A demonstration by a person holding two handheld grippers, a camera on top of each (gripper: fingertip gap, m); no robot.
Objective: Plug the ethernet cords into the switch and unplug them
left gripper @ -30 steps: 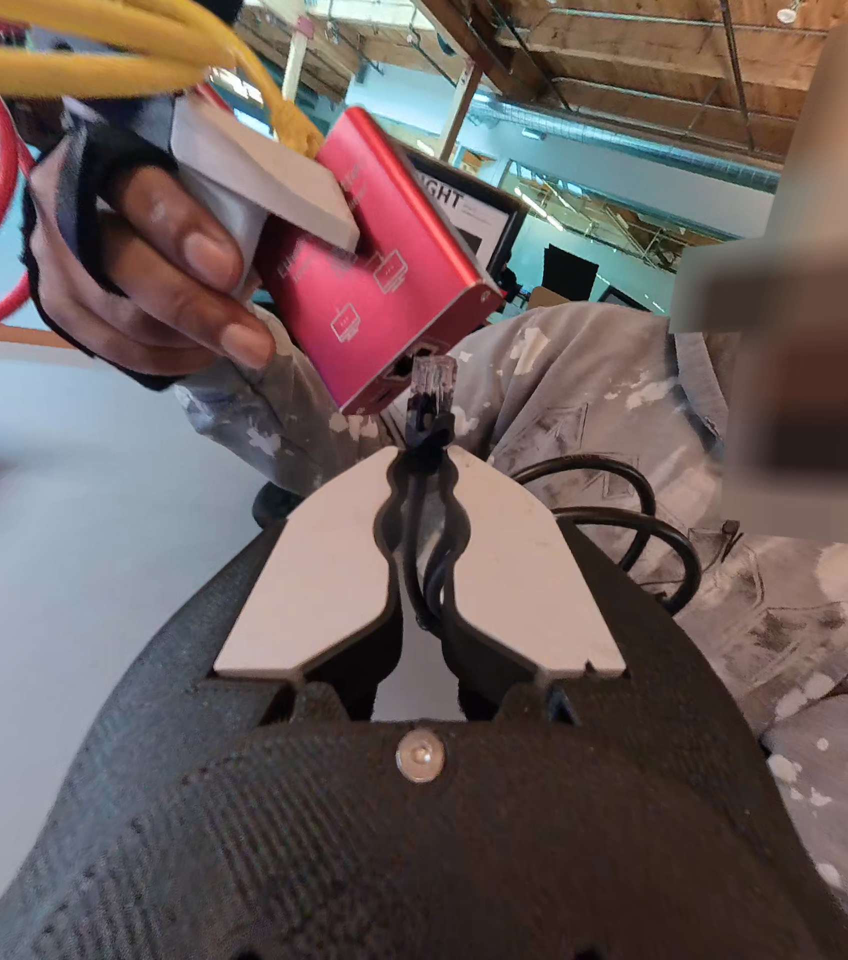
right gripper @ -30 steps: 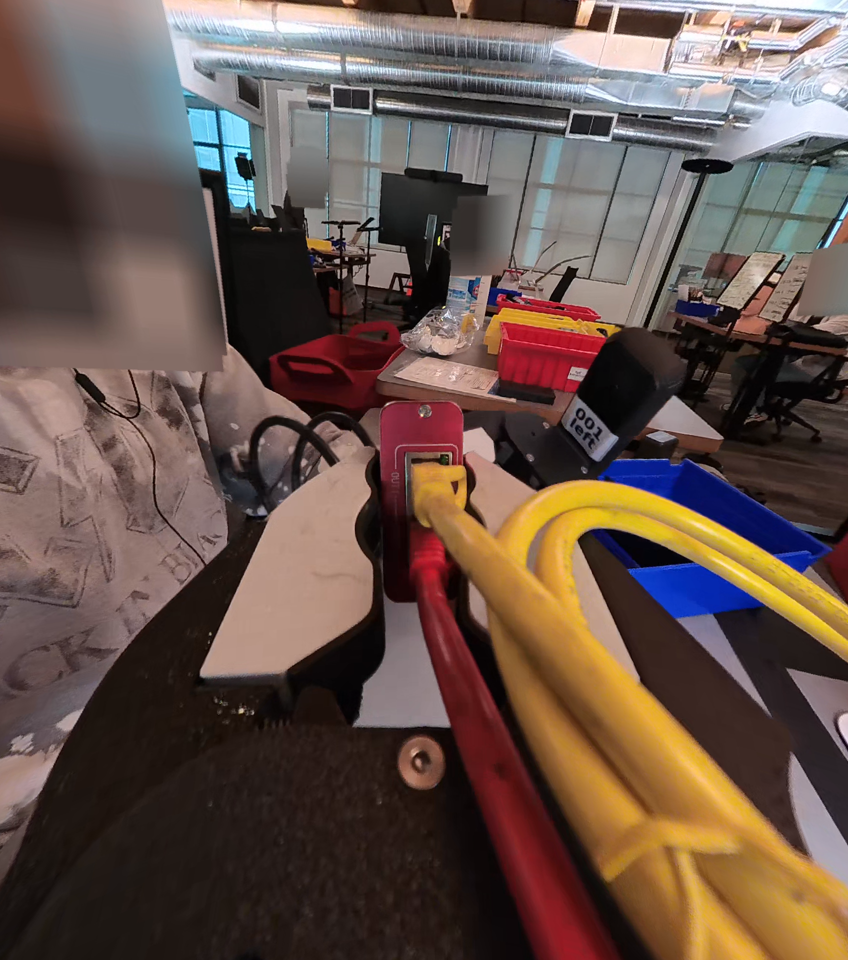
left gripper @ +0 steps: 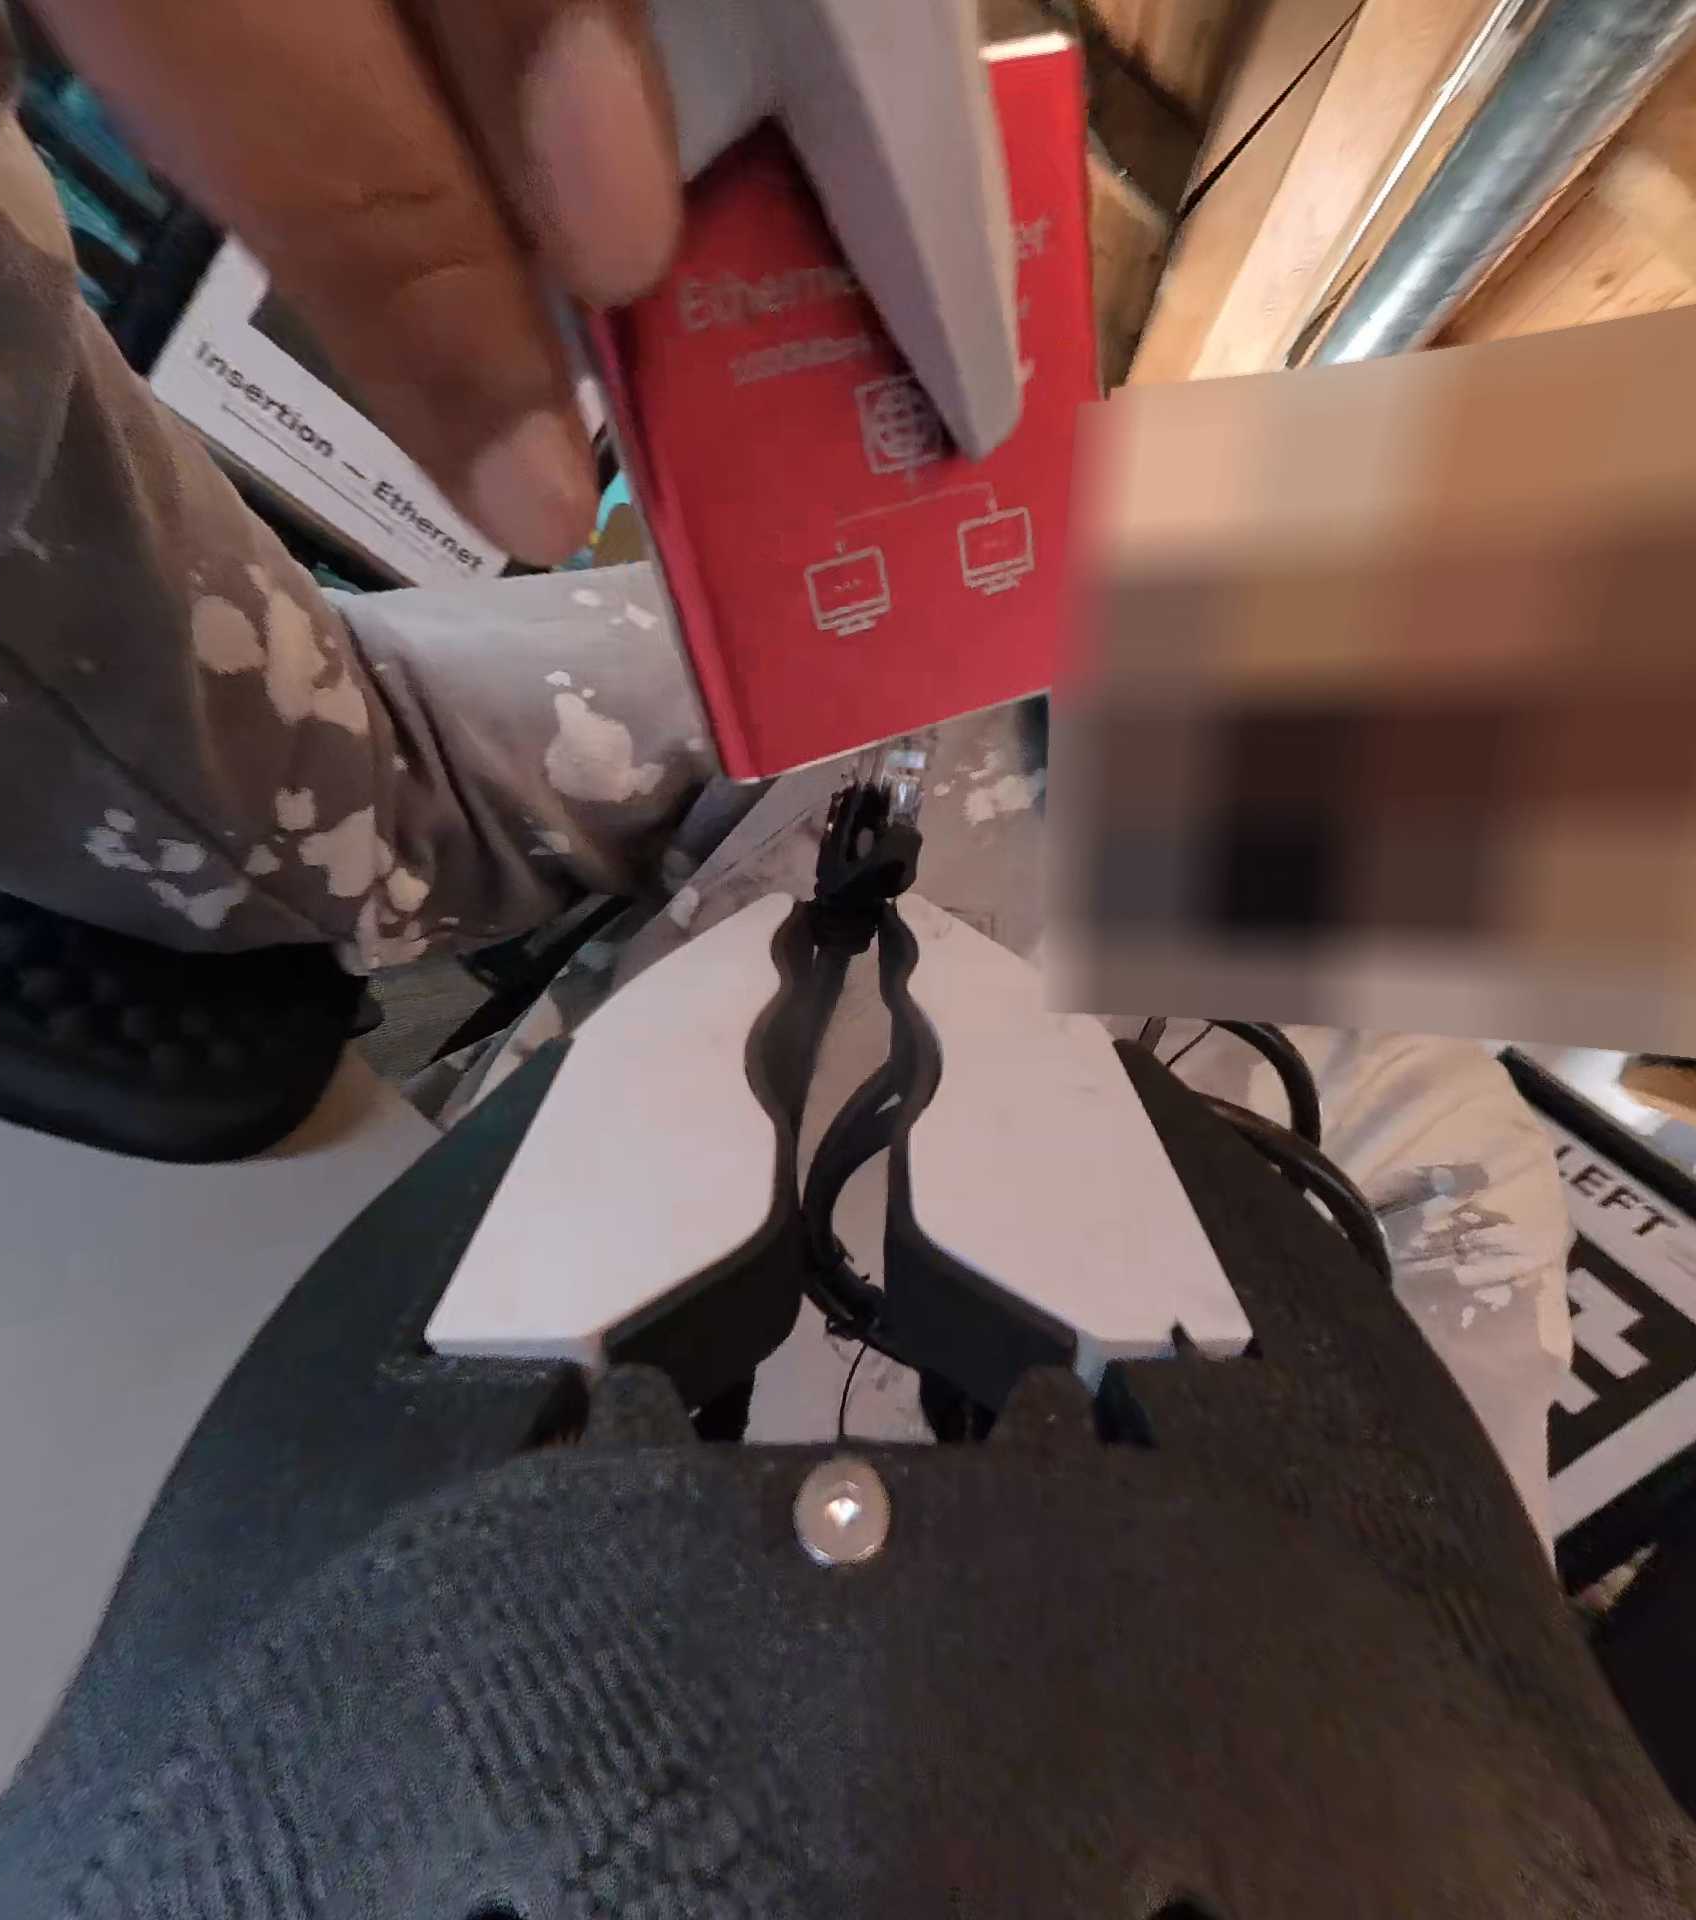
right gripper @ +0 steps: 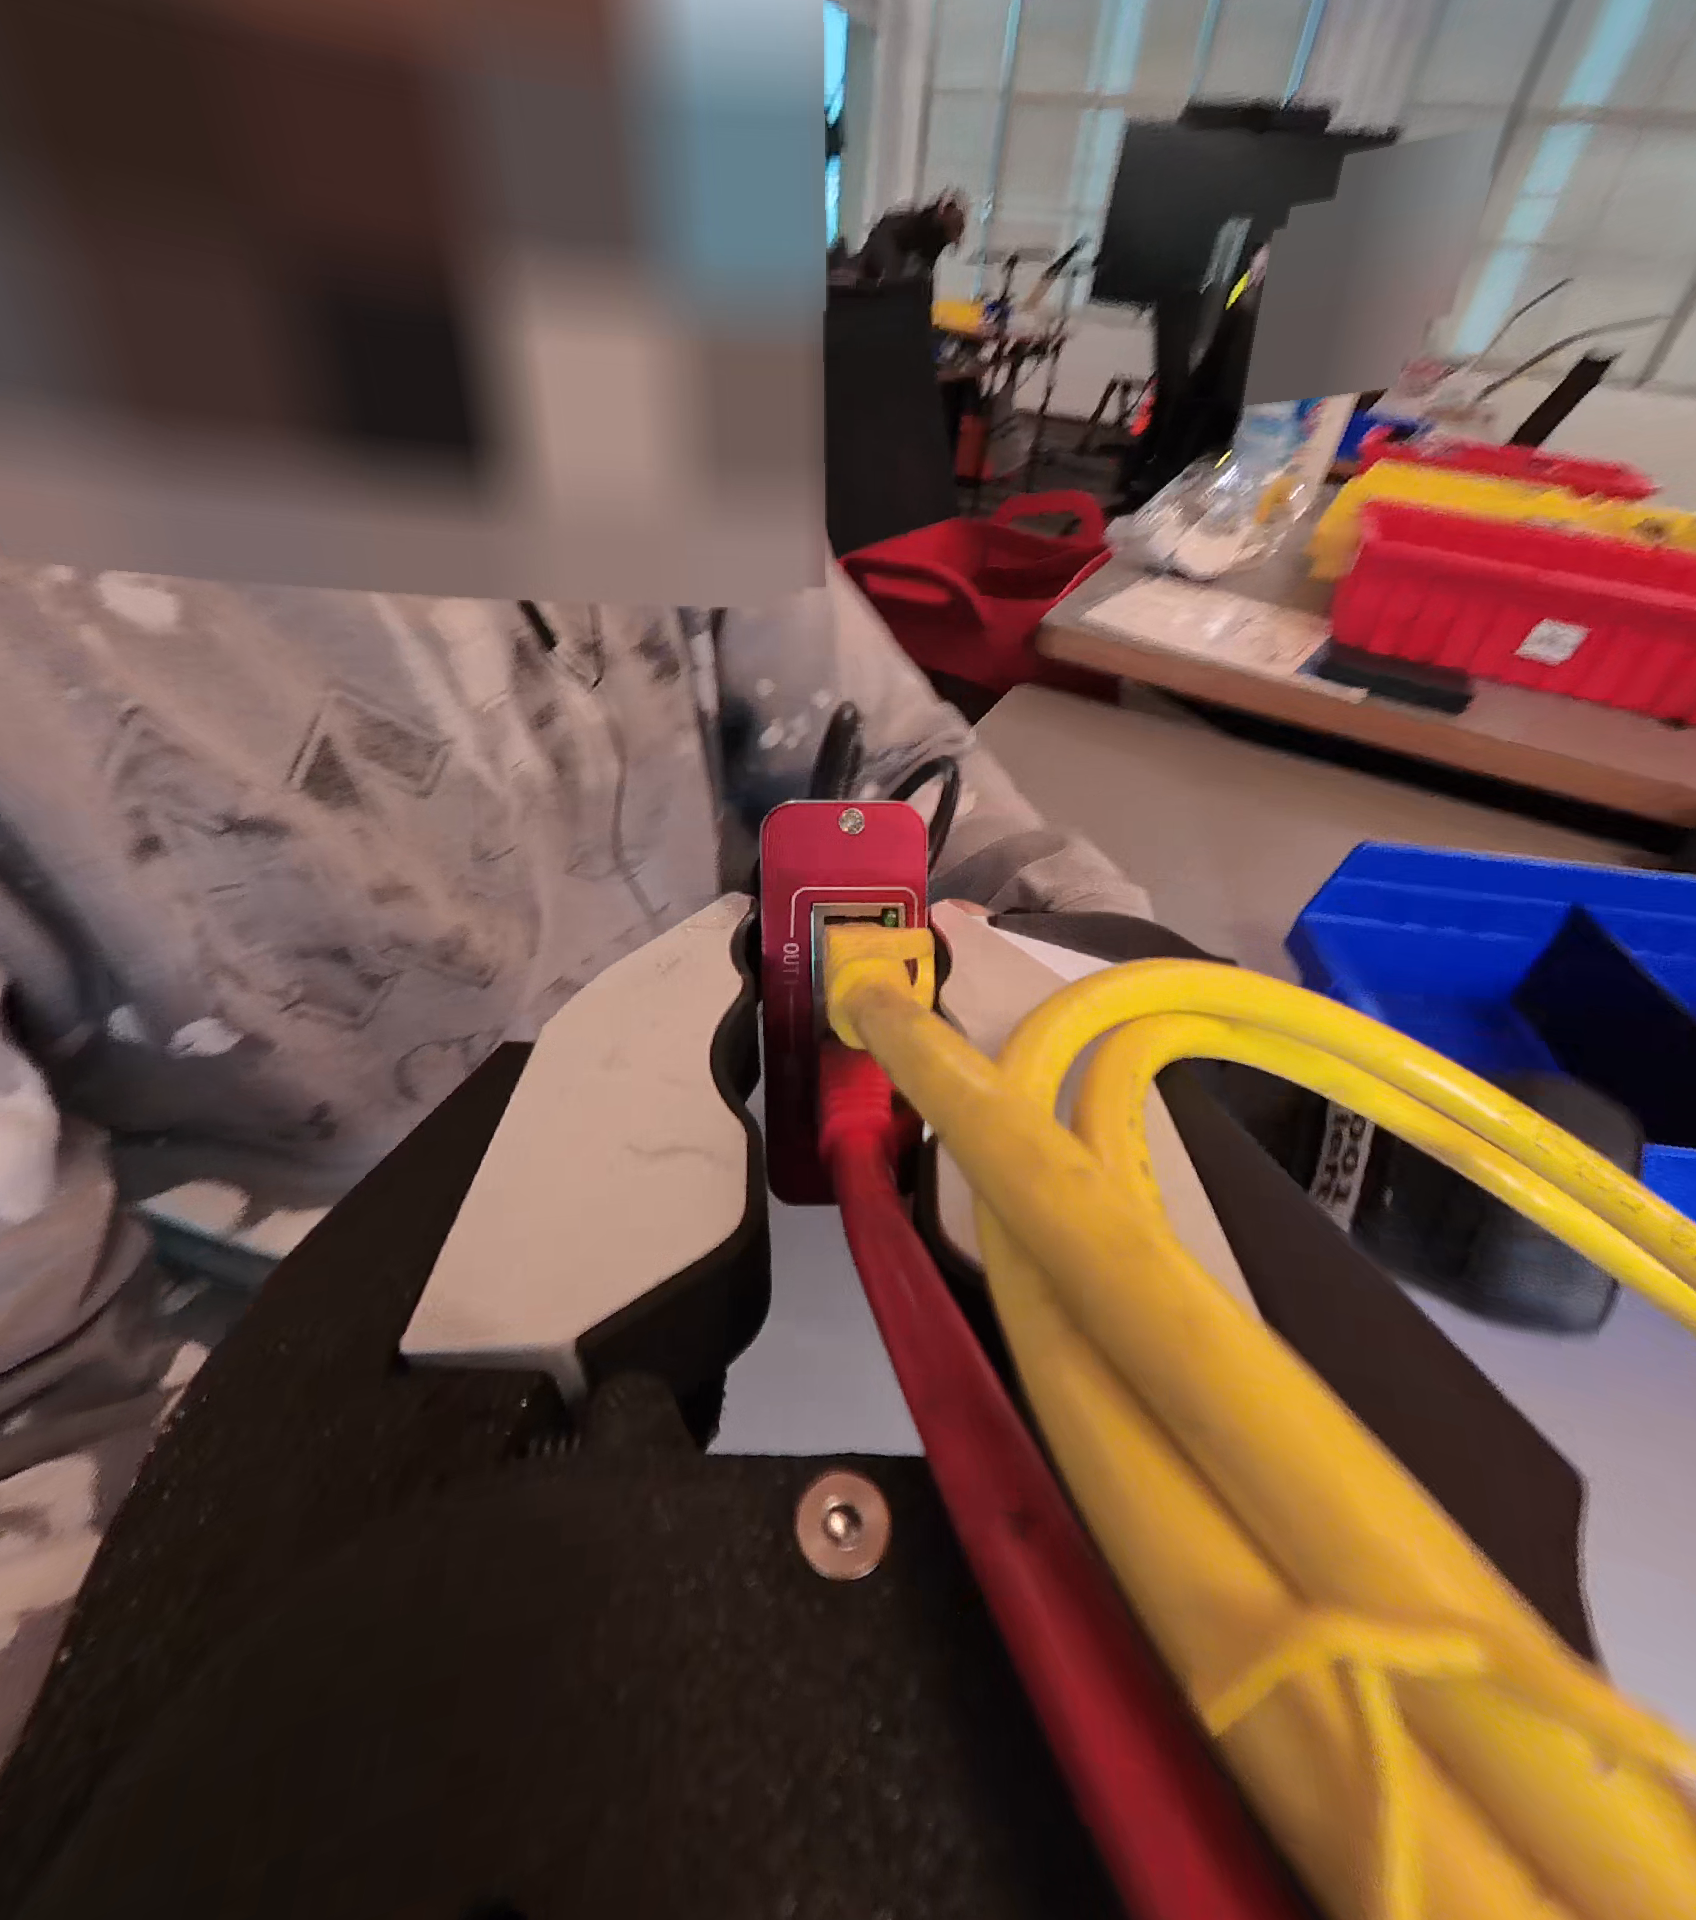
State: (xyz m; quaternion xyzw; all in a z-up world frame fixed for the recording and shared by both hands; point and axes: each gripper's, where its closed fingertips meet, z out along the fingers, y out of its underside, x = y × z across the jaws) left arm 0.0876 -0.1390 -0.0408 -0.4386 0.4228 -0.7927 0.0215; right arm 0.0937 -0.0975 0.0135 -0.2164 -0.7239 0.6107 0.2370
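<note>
In the left wrist view my left gripper (left gripper: 849, 920) is shut on a black ethernet cord (left gripper: 844, 1132). Its clear plug (left gripper: 901, 774) points up at the lower end of the red switch (left gripper: 854, 499) and touches or just enters it; the port is hidden. A white finger of the other gripper (left gripper: 911, 208) and a hand (left gripper: 376, 208) hold the switch from above. In the right wrist view my right gripper (right gripper: 842, 914) is shut on the red switch (right gripper: 797, 1039), end face toward the camera. A yellow cord (right gripper: 1083, 1174) and a red cord (right gripper: 937, 1278) are plugged into that face.
A person in a grey patterned sweatshirt (right gripper: 304, 831) is close behind the switch. A blue bin (right gripper: 1550, 966) stands on the white table (right gripper: 1602, 1455) at right. Red and yellow bins (right gripper: 1571, 623) sit on a farther table. A printed marker board (left gripper: 1654, 1299) is at right.
The switch has turned more upright and come closer over the black plug, whose tip now meets the switch's lower end. The right wrist view has swung left and tilted down.
</note>
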